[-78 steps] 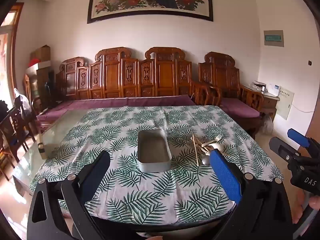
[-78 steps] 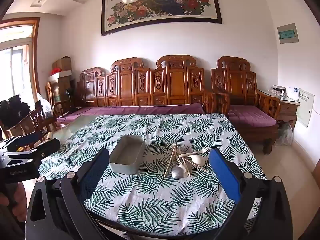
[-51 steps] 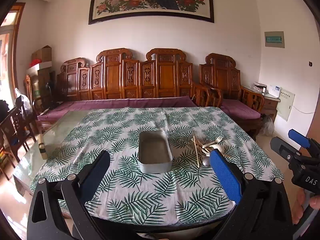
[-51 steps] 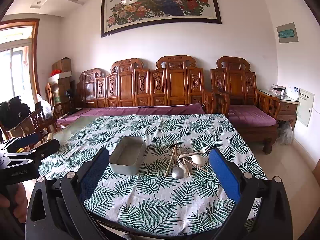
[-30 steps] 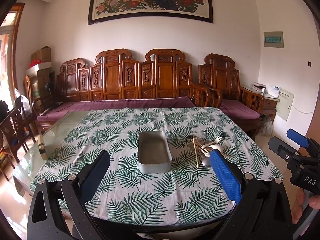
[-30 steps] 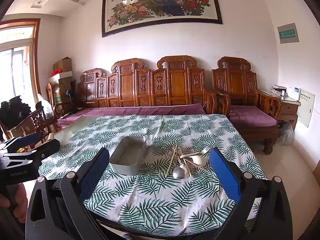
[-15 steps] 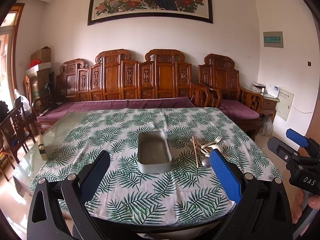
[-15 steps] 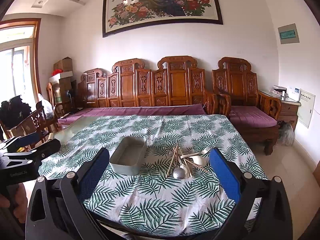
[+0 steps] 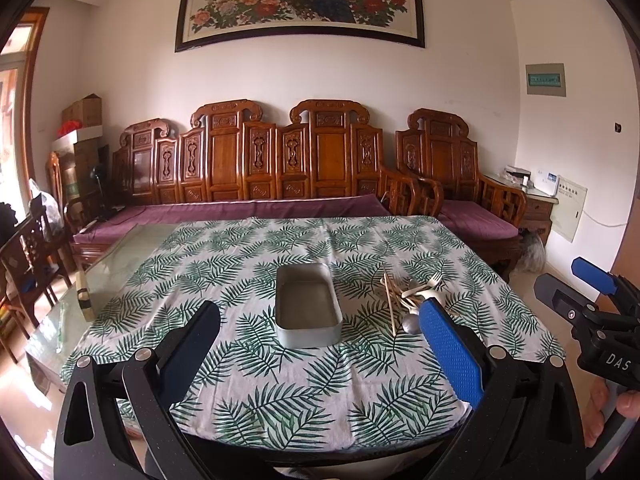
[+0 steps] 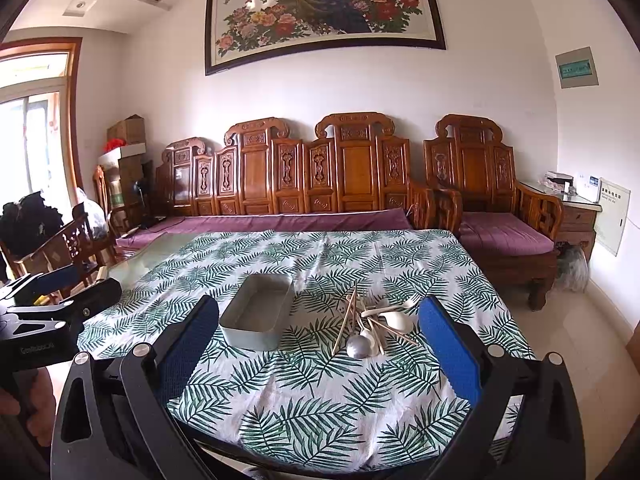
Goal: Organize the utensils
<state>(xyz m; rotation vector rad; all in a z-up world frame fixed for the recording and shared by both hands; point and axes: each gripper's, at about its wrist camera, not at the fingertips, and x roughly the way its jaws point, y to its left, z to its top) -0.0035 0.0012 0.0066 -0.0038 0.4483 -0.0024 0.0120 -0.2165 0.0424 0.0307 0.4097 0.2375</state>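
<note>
Nothing has shifted: both hand-held grippers — left (image 9: 320,328), right (image 10: 318,330) — hang wide open, empty. Light, slippery chopsticks and spoons (image 10: 370,326) lie heaped right of the metal tray (image 10: 256,316); pinch mid-handle.

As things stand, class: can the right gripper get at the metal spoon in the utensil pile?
Probably yes: the right gripper is open, and the metal spoon lies at the pile's near edge with bare tablecloth between.

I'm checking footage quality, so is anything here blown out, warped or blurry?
Left wrist view: fisheye bends the walls, the tray and the utensil pile are sharp, and the doorway at the left edge is overexposed. Right wrist view: the window is blown out; the table is sharp.
</note>
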